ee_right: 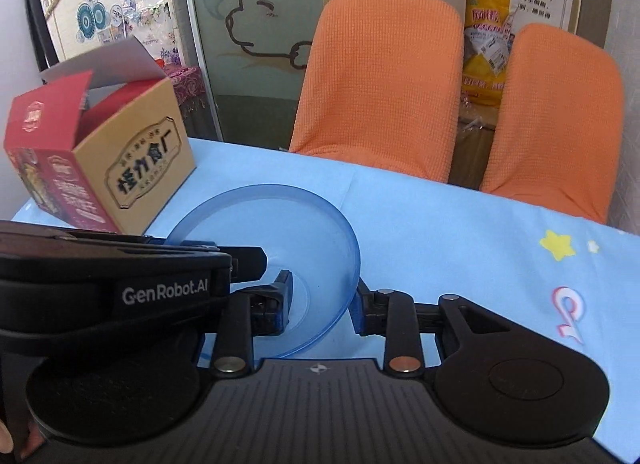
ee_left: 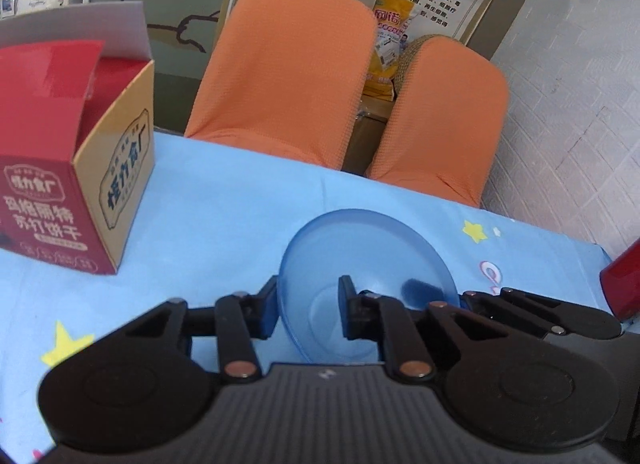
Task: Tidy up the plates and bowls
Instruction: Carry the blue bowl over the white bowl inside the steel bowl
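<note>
Bowl translucent blue. Tablecloth light blue, yellow stars. Box red front, tan side, dark lettering. Chairs orange, waffle weave. Grippers black.

We see a surface covered in a light blue cloth printed with yellow stars. Near its far left corner stands an open red and tan cardboard box. Just beside the box, nearer us, is a translucent blue bowl.
</note>
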The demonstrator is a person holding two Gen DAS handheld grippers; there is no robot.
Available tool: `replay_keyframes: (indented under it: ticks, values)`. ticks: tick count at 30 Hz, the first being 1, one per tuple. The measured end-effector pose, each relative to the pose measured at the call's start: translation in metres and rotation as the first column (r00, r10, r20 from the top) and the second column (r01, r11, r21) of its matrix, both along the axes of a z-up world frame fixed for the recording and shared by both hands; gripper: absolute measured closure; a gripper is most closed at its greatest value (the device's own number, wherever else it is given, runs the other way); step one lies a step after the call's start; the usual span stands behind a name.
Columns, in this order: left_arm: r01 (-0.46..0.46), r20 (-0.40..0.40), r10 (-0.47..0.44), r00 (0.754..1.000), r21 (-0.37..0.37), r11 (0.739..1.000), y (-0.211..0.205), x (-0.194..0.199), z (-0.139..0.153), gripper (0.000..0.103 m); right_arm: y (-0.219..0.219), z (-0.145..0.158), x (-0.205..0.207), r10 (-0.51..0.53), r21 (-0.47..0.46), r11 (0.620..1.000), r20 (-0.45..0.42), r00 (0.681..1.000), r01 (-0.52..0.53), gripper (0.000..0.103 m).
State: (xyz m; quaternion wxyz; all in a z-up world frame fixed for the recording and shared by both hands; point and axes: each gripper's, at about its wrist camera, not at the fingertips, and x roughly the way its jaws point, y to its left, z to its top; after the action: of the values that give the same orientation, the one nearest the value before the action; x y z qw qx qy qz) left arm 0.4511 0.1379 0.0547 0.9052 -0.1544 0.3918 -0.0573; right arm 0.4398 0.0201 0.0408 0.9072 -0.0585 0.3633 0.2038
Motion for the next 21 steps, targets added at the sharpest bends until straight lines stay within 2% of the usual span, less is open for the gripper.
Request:
replay_keyframes:
  ticks: [6,11,15,21]
  values:
    - [0.054,0.038,-0.053,0.998,-0.031,0.998,-0.045,-0.069,0.025,0.09,-0.038,0.028,-0.064,-0.035,0.033,0.999,0.037,0.999,0.034,0.039]
    - [0.127,0.065,-0.123,0.99,-0.066,0.99,-0.097,-0.131,0.031,0.09,-0.082,0.041,-0.128,-0.088,0.023,0.996,0.067,0.994,0.087,0.035]
    - [0.195,0.072,-0.188,0.979,-0.092,0.977,-0.143,-0.174,0.028,0.091,-0.124,0.042,-0.177,-0.154,0.01,0.988,0.087,0.984,0.154,0.033]
    - [0.28,0.058,-0.277,0.959,-0.06,0.958,-0.196,-0.213,0.015,0.091,-0.171,0.027,-0.228,-0.242,0.012,0.97,0.087,0.966,0.241,0.033]
